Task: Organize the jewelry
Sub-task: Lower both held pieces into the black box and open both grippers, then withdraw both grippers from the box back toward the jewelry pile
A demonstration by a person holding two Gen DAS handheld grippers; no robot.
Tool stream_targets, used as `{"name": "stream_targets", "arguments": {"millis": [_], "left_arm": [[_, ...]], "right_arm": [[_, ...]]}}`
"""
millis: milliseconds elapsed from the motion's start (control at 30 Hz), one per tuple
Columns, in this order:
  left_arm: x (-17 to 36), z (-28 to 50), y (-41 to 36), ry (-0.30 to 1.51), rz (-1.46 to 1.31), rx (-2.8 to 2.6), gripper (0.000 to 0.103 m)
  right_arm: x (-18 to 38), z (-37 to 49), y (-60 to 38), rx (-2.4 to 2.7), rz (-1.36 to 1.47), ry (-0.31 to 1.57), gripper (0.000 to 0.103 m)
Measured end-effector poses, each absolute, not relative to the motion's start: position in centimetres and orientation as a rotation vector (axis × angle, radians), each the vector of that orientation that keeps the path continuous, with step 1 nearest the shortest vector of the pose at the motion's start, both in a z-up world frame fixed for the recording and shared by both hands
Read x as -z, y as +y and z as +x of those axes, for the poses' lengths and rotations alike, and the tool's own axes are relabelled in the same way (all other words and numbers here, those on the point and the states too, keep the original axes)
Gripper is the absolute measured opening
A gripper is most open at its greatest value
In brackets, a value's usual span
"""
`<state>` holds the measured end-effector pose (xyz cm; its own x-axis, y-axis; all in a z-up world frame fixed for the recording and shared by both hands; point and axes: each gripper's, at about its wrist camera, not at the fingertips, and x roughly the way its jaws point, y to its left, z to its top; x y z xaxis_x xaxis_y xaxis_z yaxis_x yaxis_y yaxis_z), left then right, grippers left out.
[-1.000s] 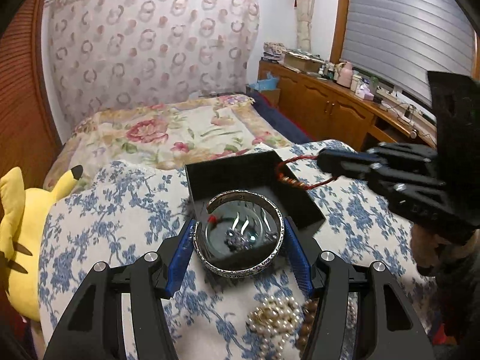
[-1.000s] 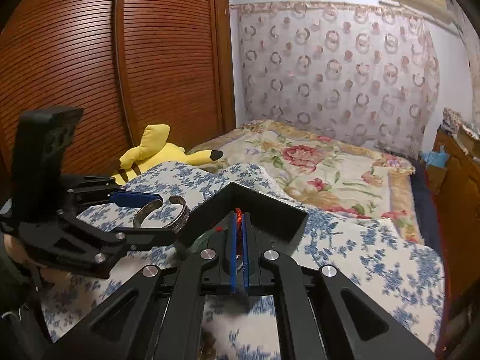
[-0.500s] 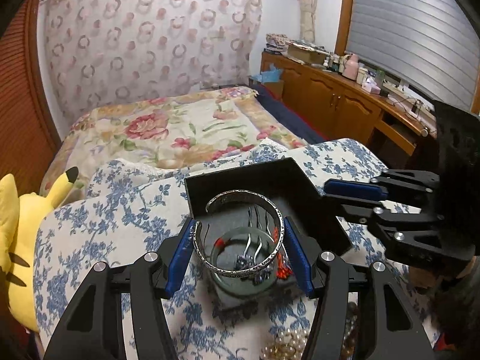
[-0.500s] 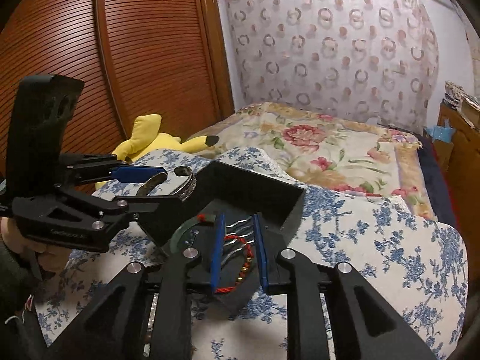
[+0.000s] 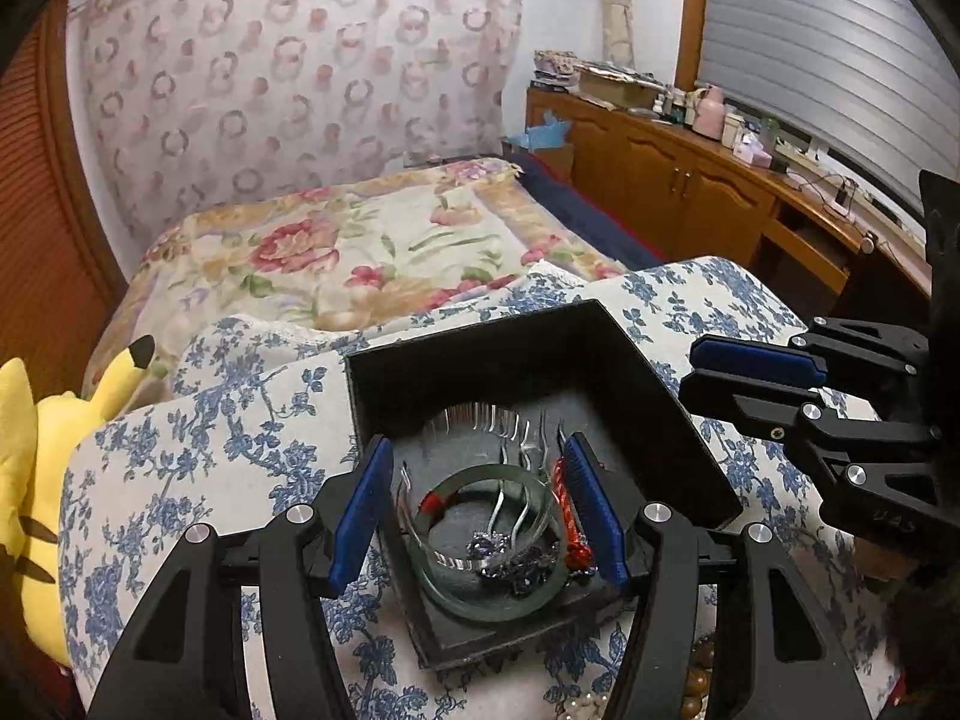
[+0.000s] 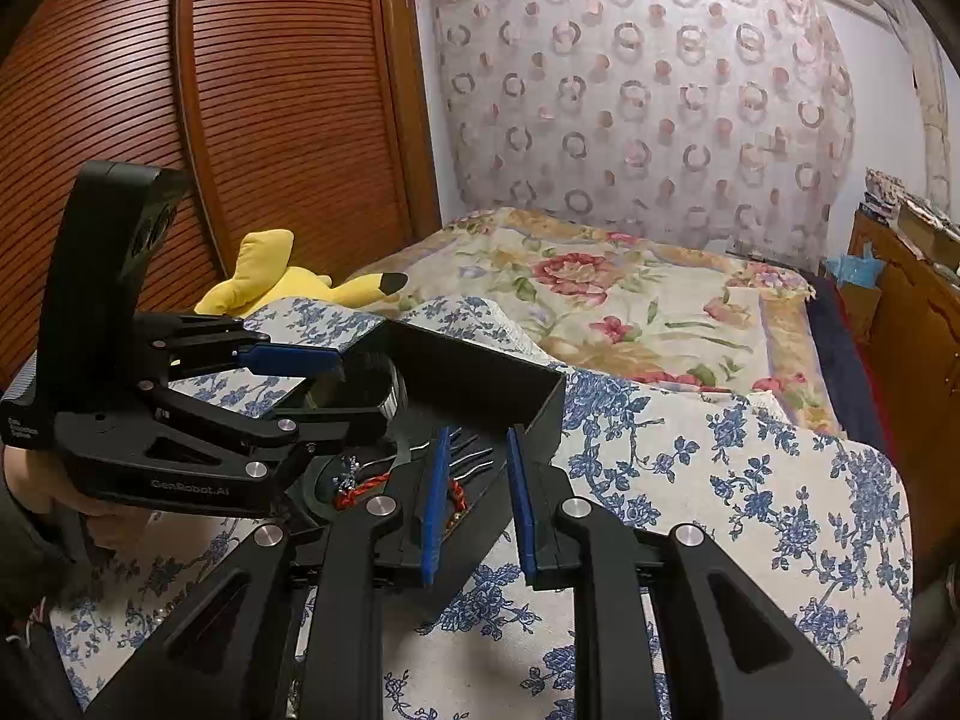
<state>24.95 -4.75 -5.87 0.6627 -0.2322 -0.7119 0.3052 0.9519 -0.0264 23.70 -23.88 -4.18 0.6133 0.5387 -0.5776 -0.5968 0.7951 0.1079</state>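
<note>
A black jewelry box (image 5: 606, 354) sits on the blue-flowered cloth. In it lie a green jade bangle (image 5: 420, 564), a red braided cord bracelet (image 5: 567, 516), silver hairpins (image 5: 510, 504) and a silver cuff bangle (image 5: 468, 417) that looks blurred. My left gripper (image 5: 477, 507) is open over the box with nothing between its pads. My right gripper (image 6: 477, 501) is open and empty at the box's near right edge; it also shows in the left wrist view (image 5: 756, 360). The left gripper shows in the right wrist view (image 6: 312, 360), beside the silver bangle (image 6: 393, 393).
Pearl and wooden beads (image 5: 696, 672) lie on the cloth in front of the box. A yellow plush toy (image 5: 36, 468) sits at the left. A flowered bed (image 5: 360, 252) lies behind, and a wooden cabinet (image 5: 690, 180) with clutter runs along the right.
The left gripper has opened and let the silver bangle drop into the box. The right gripper has let go of the red cord bracelet, opened wider and drawn back from the box.
</note>
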Motion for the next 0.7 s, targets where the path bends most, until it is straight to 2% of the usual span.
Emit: {"name": "stream_targets", "arguments": {"millis": [367, 700], "left_arm": [[4.1, 20.1, -2.6, 0.741, 0.065, 0.305, 0.060], [6.1, 13.7, -0.4, 0.776, 0.049, 0.319, 0.060]], "right_arm": [[2.3, 20.5, -24.2, -0.628, -0.136, 0.611, 0.022], [5.1, 14.0, -24.8, -0.585, -0.135, 0.692, 0.022]]}}
